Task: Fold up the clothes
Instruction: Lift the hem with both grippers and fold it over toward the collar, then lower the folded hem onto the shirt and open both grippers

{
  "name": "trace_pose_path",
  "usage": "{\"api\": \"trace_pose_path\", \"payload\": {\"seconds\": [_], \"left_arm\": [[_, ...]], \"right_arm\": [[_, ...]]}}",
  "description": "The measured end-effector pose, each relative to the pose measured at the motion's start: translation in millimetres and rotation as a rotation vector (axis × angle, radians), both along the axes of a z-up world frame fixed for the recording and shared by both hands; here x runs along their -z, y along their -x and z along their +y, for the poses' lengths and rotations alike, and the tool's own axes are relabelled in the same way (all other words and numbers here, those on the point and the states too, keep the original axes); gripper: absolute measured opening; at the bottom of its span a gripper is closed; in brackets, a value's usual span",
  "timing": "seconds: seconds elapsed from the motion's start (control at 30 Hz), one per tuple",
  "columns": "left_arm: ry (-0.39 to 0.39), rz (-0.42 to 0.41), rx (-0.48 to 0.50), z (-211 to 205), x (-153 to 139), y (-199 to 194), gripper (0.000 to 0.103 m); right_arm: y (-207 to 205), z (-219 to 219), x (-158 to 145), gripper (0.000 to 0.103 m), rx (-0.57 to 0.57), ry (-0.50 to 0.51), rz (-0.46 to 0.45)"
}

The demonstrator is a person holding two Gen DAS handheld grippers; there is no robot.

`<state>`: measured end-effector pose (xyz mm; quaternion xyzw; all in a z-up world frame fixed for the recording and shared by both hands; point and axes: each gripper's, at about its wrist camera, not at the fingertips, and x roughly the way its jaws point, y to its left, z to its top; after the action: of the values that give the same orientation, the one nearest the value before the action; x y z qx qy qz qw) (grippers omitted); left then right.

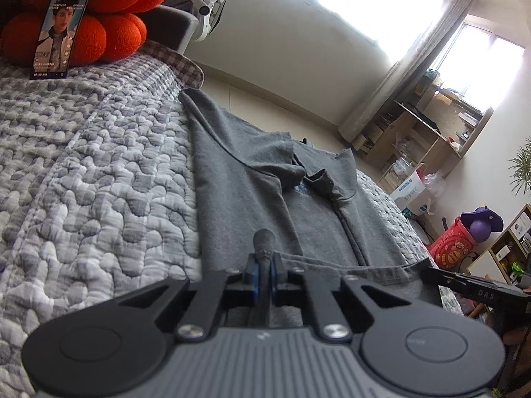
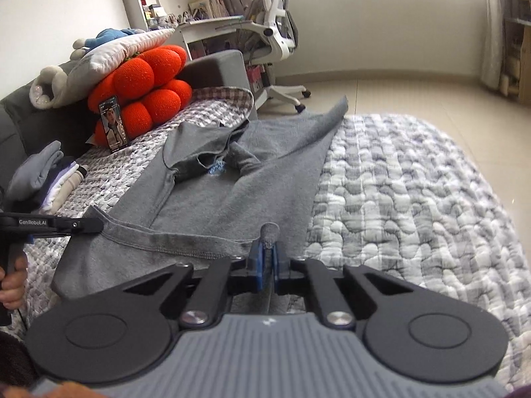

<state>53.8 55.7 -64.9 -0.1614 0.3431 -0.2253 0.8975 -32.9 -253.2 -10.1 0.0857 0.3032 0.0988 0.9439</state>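
Note:
A grey T-shirt [image 1: 252,172] lies flat on the quilted bedspread [image 1: 99,182], both sleeves folded in over its chest. My left gripper [image 1: 264,267] is shut on a pinch of the shirt's hem, and a nub of grey cloth sticks up between its blue pads. The right gripper [image 1: 429,273] shows at the hem's other corner. In the right wrist view the same T-shirt [image 2: 205,205] stretches away from me. There my right gripper [image 2: 268,262] is shut on the hem. The left gripper [image 2: 98,225], held by a hand [image 2: 13,282], lifts the hem's left corner.
An orange cushion [image 2: 146,99] with a phone [image 2: 113,126] leaning on it stands at the head of the bed. A stack of folded clothes [image 2: 49,179] lies left of the shirt. A white office chair [image 2: 275,33] and the floor are beyond the bed's edge.

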Motion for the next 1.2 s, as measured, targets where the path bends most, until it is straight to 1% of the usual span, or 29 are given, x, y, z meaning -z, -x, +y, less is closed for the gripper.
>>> {"api": "trace_pose_path", "payload": {"seconds": [0.13,0.23,0.4,0.73,0.97,1.2], "left_arm": [[0.012,-0.04,-0.012,1.2,-6.3,2.9,0.006],[0.018,-0.048,-0.034,1.7,-6.3,-1.5,0.006],[0.024,-0.055,-0.072,0.7,-3.9,-12.4,0.006],[0.037,-0.078,-0.139,-1.5,-0.5,-36.1,0.006],[-0.008,-0.105,-0.158,-11.6,1.6,-51.8,0.006],[-0.028,-0.115,-0.178,-13.9,6.2,-64.4,0.006]], "right_arm": [[1.4,3.7,-3.5,0.007,0.013,0.03,-0.046],[-5.3,4.2,-3.4,0.007,0.027,0.027,-0.065],[-20.1,2.9,-3.6,0.007,0.054,0.014,-0.081],[-52.3,4.9,2.2,0.007,0.108,0.019,-0.104],[-70.3,5.9,8.1,0.007,0.153,0.04,-0.11],[-84.5,5.1,13.7,0.007,0.189,0.049,-0.105]]}}
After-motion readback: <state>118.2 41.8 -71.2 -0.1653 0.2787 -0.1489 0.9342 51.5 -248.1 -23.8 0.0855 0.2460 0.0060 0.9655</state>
